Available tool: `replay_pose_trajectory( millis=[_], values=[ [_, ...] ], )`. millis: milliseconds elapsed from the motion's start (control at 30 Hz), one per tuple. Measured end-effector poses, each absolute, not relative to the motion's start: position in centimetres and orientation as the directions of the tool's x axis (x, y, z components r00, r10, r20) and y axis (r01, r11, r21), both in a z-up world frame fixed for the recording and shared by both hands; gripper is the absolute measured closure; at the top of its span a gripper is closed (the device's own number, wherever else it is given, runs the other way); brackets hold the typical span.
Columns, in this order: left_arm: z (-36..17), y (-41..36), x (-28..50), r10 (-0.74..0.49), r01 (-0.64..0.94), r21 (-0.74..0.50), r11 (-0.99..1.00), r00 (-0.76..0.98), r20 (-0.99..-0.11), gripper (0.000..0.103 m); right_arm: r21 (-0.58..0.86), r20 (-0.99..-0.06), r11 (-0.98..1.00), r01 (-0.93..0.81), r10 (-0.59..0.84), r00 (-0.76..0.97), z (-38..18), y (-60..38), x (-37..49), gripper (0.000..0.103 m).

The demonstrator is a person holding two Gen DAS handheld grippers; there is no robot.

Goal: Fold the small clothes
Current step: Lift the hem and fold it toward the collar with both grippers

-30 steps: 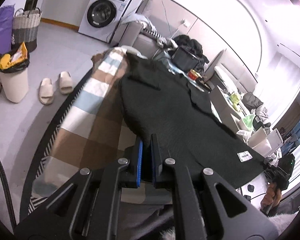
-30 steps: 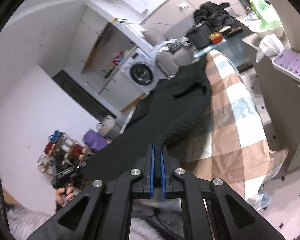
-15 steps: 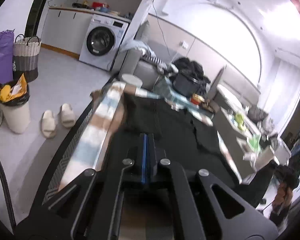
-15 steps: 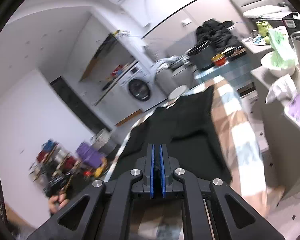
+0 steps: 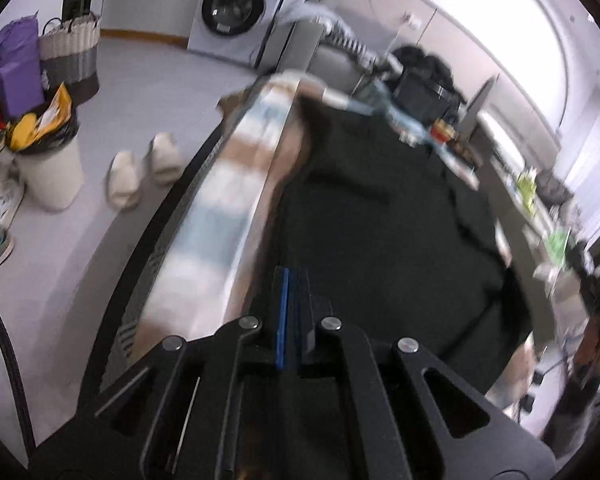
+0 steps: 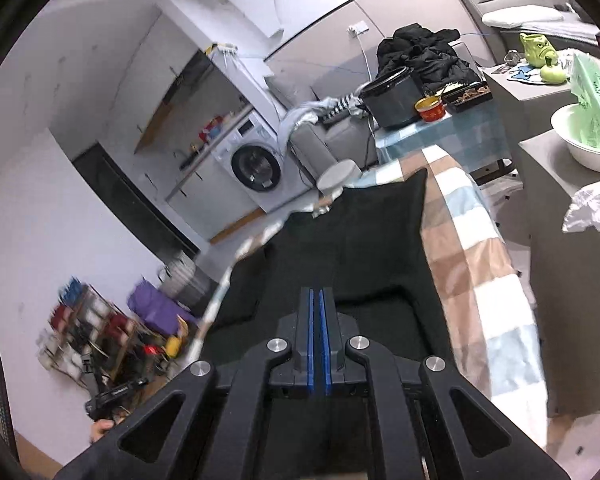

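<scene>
Black garment [image 6: 352, 240] is lying spread on the checked cloth [image 6: 472, 264], near edge lifting into a fold; soft, limp knit, light, best pinched at hem corners. L gripper [image 5: 294, 312] and R gripper [image 6: 319, 340] are both clamping shut on that near edge, pads together w/ fabric between.

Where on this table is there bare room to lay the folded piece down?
A bare strip of checked tablecloth runs along the black garment on the cabinet side; a narrower strip borders it on the slippers side. Beyond the far end it is crowded: black pot, red tin, food tray.
</scene>
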State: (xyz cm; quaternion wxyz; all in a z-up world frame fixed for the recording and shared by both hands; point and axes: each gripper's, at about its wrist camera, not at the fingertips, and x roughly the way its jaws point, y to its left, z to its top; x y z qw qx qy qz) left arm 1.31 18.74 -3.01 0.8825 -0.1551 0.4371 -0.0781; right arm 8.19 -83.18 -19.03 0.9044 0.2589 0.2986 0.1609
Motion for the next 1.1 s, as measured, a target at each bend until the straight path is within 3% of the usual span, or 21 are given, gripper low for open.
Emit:
replay_pose_trajectory(
  millis=[133,200,267,467,567,767,833,867,900,1000,1100],
  values=[
    [-6.5,18.4,-1.8,-0.268,0.003,-0.313,0.950,0.519,-0.811,0.103,0.490,-0.575,0.866,-0.104,0.410,0.708,-21.3,-81.5,7.5,0.089],
    [-8.0,17.9,-3.1,-0.289,0.025,-0.316,0.948,0.480,-0.828,0.100,0.447,-0.625,0.890,-0.088,0.381,0.681,-22.7,-80.6,7.3,0.068],
    [-9.0,17.2,-3.7,-0.295,0.041,-0.311,0.949,0.455,-0.840,0.090,0.426,-0.663,0.901,-0.082,0.373,0.649,-24.2,-79.7,7.5,0.058],
    [-10.0,16.2,-5.9,-0.336,0.064,-0.343,0.937,0.431,-0.837,0.060,0.332,-0.736,0.937,-0.107,0.328,0.592,-26.1,-75.7,9.8,0.055],
    [-9.8,16.4,-6.7,-0.352,0.064,-0.359,0.931,0.421,-0.836,0.055,0.267,-0.765,0.957,-0.113,0.282,0.579,-27.0,-73.7,11.8,0.048],
    [-9.8,16.1,-7.9,-0.368,0.090,-0.362,0.928,0.377,-0.850,0.055,0.158,-0.827,0.986,-0.048,0.159,0.539,-29.1,-71.6,14.6,0.050],
    [-9.8,15.7,-8.1,-0.367,0.112,-0.351,0.929,0.367,-0.854,0.055,0.122,-0.848,0.993,-0.007,0.108,0.519,-29.9,-71.7,15.2,0.070],
    [-9.8,15.6,-8.2,-0.377,0.120,-0.358,0.926,0.355,-0.855,0.058,0.124,-0.850,0.992,0.007,0.103,0.516,-30.0,-72.0,15.3,0.083],
    [-9.8,15.5,-8.3,-0.386,0.125,-0.366,0.922,0.346,-0.855,0.070,0.142,-0.843,0.990,0.019,0.111,0.526,-29.8,-72.5,15.0,0.090],
    [-9.7,15.3,-8.3,-0.366,0.138,-0.339,0.931,0.354,-0.861,0.096,0.257,-0.786,0.966,0.021,0.196,0.586,-28.3,-74.9,13.0,0.094],
    [-9.2,15.5,-8.2,-0.384,0.143,-0.357,0.923,0.390,-0.837,0.100,0.447,-0.673,0.894,-0.007,0.342,0.656,-26.8,-77.9,10.0,0.095]
  ],
)
